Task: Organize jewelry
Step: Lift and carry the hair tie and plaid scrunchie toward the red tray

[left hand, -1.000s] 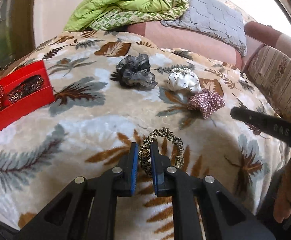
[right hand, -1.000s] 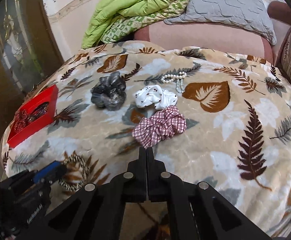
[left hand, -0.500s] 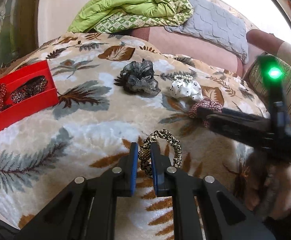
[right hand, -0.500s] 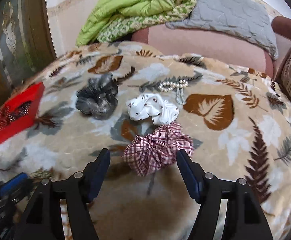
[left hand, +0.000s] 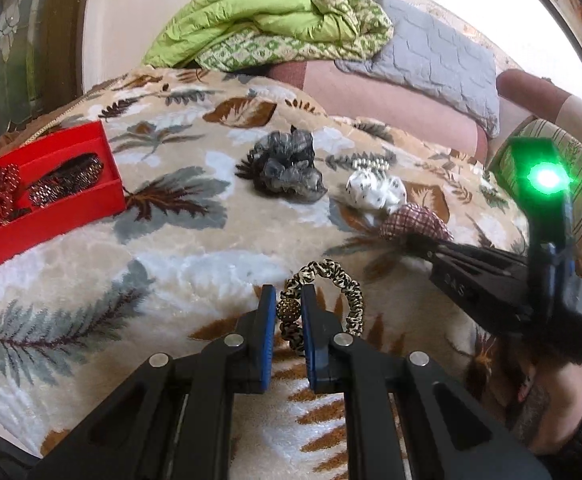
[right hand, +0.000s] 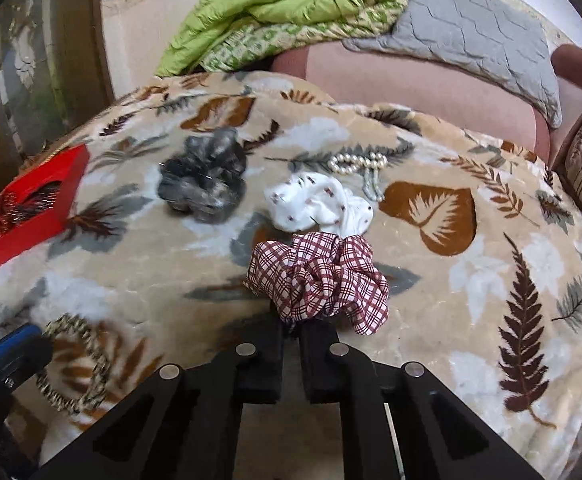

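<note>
My left gripper [left hand: 287, 312] is clamped on the leopard-print scrunchie [left hand: 323, 300], which lies on the leaf-patterned blanket [left hand: 195, 248]. My right gripper [right hand: 291, 326] has just closed its jaws on the near edge of the checked scrunchie [right hand: 319, 276]. Beyond it lie a white scrunchie [right hand: 315, 204], a grey scrunchie [right hand: 205, 182] and a pearl bracelet [right hand: 357, 164]. The red box [left hand: 51, 200] sits at far left.

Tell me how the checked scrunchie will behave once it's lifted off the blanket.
Probably floppy: the checked scrunchie is gathered fabric, so it should sag from the right gripper, whose jaws just closed on its near edge. Likely light, not fragile, unlikely to slip.
</note>
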